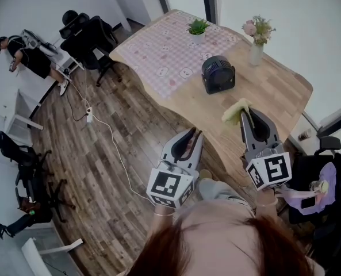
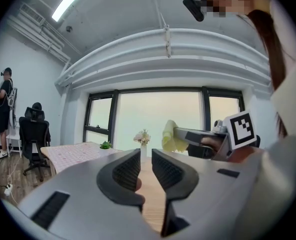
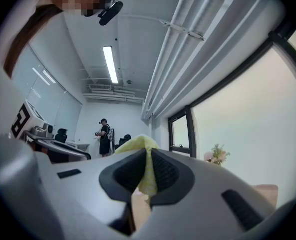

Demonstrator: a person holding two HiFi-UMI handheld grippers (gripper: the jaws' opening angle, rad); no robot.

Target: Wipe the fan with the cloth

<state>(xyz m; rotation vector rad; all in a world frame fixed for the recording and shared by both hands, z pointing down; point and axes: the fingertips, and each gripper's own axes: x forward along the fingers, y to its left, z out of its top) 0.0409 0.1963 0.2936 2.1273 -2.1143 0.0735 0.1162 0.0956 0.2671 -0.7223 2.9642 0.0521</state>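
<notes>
The fan [image 1: 218, 73], small, round and dark, stands on the wooden table [image 1: 276, 94] beyond both grippers. My right gripper [image 1: 246, 111] hovers over the table's near edge, shut on a yellow cloth [image 1: 234, 111] that bunches out past its tips. In the right gripper view the cloth [image 3: 138, 143] is pinched between the jaws of that gripper [image 3: 148, 151]. My left gripper [image 1: 196, 133] is lower left, short of the table edge. Its jaws [image 2: 146, 151] stand a narrow gap apart with nothing between them. The left gripper view also shows the cloth [image 2: 169, 136]; the fan does not show there.
A pink checked cloth [image 1: 170, 48] covers the table's far half, with a potted plant [image 1: 198, 30] on it. A flower vase [image 1: 256, 39] stands far right. Office chairs [image 1: 87, 36] and a person [image 1: 23, 53] are at far left. A cable [image 1: 110, 135] crosses the floor.
</notes>
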